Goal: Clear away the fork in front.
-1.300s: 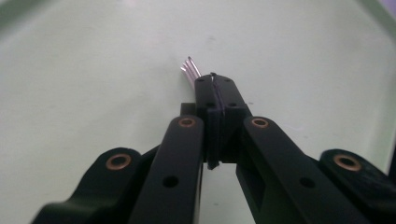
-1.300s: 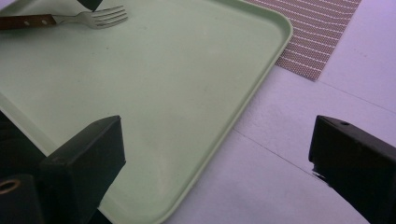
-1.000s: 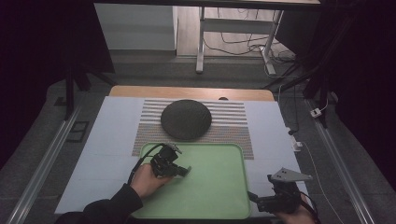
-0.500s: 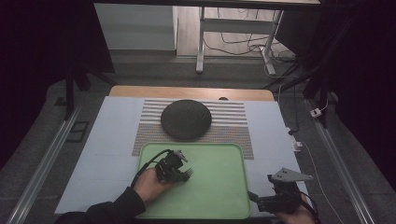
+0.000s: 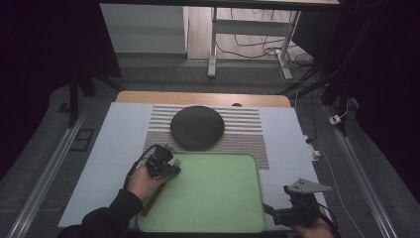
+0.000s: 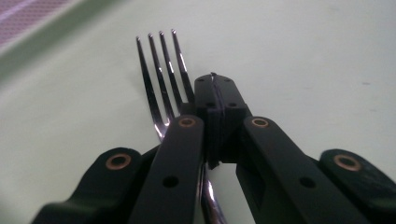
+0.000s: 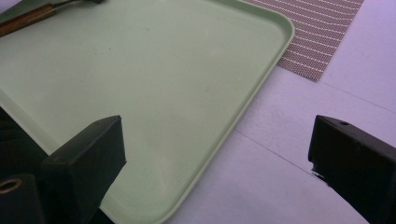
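The left gripper (image 6: 215,100) has its jaws pressed together, the fork (image 6: 161,77) lying just beside them on the green tray (image 5: 218,198), tines pointing ahead. The right gripper (image 5: 277,214) hangs at the tray's near right corner, jaws wide apart.

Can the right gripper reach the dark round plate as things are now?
Probably yes: the right gripper is open and holds nothing, and between it and the dark plate lies just the low green tray, which it can pass over.
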`<state>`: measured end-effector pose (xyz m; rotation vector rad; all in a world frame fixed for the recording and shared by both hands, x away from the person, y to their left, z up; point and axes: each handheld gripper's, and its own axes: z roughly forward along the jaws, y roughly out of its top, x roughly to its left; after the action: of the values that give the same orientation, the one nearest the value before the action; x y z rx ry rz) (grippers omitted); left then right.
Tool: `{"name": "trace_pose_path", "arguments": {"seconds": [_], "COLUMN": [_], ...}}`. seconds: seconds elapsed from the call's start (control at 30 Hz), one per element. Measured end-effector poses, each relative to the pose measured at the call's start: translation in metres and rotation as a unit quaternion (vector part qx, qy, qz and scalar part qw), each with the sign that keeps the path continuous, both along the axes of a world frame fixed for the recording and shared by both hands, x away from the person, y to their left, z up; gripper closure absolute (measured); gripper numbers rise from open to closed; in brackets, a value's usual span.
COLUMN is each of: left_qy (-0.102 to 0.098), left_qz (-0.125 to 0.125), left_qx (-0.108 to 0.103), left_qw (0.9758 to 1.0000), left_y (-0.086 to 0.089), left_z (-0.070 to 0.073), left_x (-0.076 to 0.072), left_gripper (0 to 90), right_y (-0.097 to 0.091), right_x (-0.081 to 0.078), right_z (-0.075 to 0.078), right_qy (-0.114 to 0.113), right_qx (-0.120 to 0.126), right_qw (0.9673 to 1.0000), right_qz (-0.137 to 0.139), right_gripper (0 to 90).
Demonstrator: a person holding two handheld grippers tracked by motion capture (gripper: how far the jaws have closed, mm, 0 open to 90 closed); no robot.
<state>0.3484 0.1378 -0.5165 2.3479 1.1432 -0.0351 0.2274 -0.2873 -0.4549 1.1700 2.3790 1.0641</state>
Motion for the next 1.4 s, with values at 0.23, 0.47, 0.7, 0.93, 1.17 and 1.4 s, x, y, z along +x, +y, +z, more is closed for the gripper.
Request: {"name": "trace_pose_path", "arguments": {"seconds": [0.23, 0.47, 0.7, 0.93, 1.17, 1.4], "left_qy": [0.007, 0.016, -0.007, -0.047, -0.081, -0.097], "left_qz": [0.042, 0.061, 0.047, 0.023, 0.024, 0.032], "left_qx": [0.004, -0.01, -0.026, -0.072, -0.107, -0.133], "left_qw": [0.9991, 0.998, 0.9985, 0.996, 0.9907, 0.9859], "left_y": [0.029, 0.043, 0.042, 0.053, 0.071, 0.09], "left_z": [0.0, -0.002, 0.005, 0.021, 0.039, 0.047], "left_x": [0.009, 0.012, 0.008, -0.008, -0.037, -0.067], "left_gripper": [88.5, 88.3, 62.7, 34.7, 19.4, 9.8], "right_y": [0.0, 0.0, 0.0, 0.0, 0.0, 0.0], "right_x": [0.0, 0.0, 0.0, 0.0, 0.001, 0.001], "right_z": [0.0, 0.0, 0.0, 0.0, 0.0, 0.0], "right_qy": [0.001, 0.002, 0.003, 0.003, 0.005, 0.006], "right_qx": [0.001, 0.001, 0.002, 0.002, 0.0, 0.002], "right_qw": [1.0, 1.0, 1.0, 1.0, 1.0, 1.0], "right_qz": [0.001, 0.002, 0.001, 0.001, 0.001, 0.001], "right_gripper": [4.3, 4.3, 4.3, 4.3, 4.3, 4.3]}}
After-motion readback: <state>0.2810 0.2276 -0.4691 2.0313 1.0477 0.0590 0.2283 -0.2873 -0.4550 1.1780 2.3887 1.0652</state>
